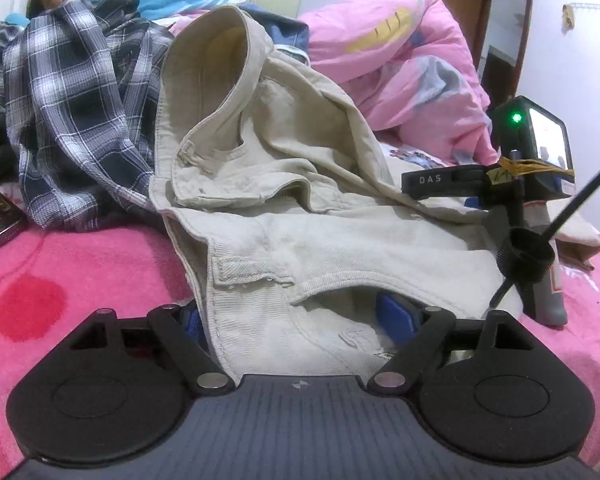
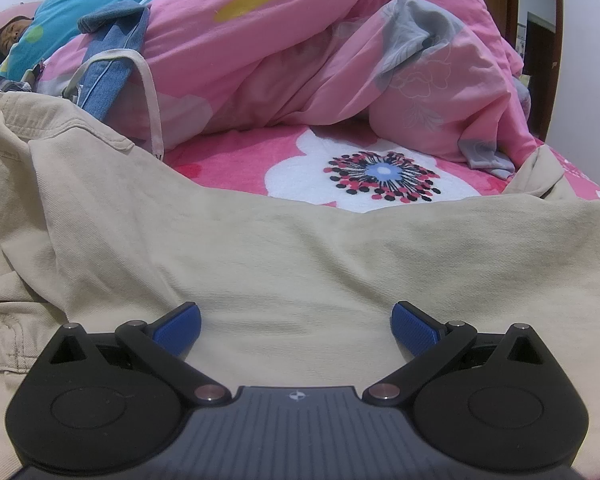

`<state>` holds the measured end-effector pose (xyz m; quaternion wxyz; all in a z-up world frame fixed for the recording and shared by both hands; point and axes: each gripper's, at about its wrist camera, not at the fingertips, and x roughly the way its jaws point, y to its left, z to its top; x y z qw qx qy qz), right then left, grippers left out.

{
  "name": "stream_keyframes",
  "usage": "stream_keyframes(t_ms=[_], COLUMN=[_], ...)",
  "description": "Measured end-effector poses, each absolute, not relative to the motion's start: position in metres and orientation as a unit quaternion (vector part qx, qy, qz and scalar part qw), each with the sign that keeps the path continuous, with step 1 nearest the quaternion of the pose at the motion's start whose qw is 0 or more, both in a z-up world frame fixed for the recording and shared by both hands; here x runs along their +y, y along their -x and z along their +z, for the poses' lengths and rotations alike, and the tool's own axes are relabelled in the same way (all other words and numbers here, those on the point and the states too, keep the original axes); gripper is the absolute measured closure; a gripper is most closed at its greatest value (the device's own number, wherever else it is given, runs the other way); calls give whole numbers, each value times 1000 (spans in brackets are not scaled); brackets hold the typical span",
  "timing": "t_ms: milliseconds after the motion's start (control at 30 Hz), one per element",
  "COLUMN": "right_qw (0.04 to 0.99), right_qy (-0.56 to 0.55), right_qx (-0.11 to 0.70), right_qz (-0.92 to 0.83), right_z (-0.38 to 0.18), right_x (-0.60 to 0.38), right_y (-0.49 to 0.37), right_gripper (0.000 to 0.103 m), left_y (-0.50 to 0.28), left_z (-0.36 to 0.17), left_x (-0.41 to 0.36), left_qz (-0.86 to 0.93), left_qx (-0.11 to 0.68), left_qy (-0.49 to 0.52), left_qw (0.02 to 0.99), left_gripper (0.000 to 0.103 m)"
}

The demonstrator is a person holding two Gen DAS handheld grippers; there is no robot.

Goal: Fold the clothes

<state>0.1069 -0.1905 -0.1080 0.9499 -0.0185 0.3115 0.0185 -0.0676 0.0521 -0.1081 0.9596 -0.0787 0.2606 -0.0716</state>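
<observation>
The beige trousers (image 1: 300, 208) are lying rumpled on the pink bedspread (image 1: 80, 264), waistband end bunching up in a hump toward the plaid shirt (image 1: 72, 92) and the 1 long leg trailing off to the right across the flower print. The left gripper (image 1: 296, 320) is sitting right at the waistband end: its 2 blue pads are spread wide, and a fold of beige cloth is draping down between them, so the jaws are standing apart around the fabric and not pinching it. The right gripper (image 2: 296, 322) is hovering over the flatter leg panel, its fingers (image 2: 178, 328) likewise parted with bare cloth showing in the gap, gripping nothing.

The trousers' long axis is running left to right across both grippers, so each is facing 1 end of the same garment: the left is nearer the waist, the right nearer the leg. From the left wrist view the right gripper's body is showing at the far edge, beside the leg. The garment is looking crumpled, with no neat fold showing.

A pink quilt (image 2: 340, 60) is heaped behind, a person lying beyond it.
</observation>
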Motion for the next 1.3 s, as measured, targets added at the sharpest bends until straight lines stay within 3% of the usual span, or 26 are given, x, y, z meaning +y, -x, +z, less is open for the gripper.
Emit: stream_keyframes(t_ms=[500,600,667,1033,1300], right_qw=[950,950,950,942,960], right_qy=[18,20,20,13,-137], right_qx=[312,312,312,330,242], right_qz=[19,19,19,49,20], right_z=[-108,-108,-108,-95,-29], right_x=[-190,-190,-190,-200,-324], right_y=[-107,-107,-107,-107,-16], right_gripper=[0,0,0,0,0], left_y=[53,50,49,50,49], left_z=[-92,-89,-89,-87,-87], left_x=[58,59,60,59,71], left_qz=[-69,-68,-58,-26,-41], left_qx=[332,346,350,352,352], left_qy=[95,98,99,110,129], left_qw=[936,931,930,929,926], left_gripper=[21,26,35,47,62])
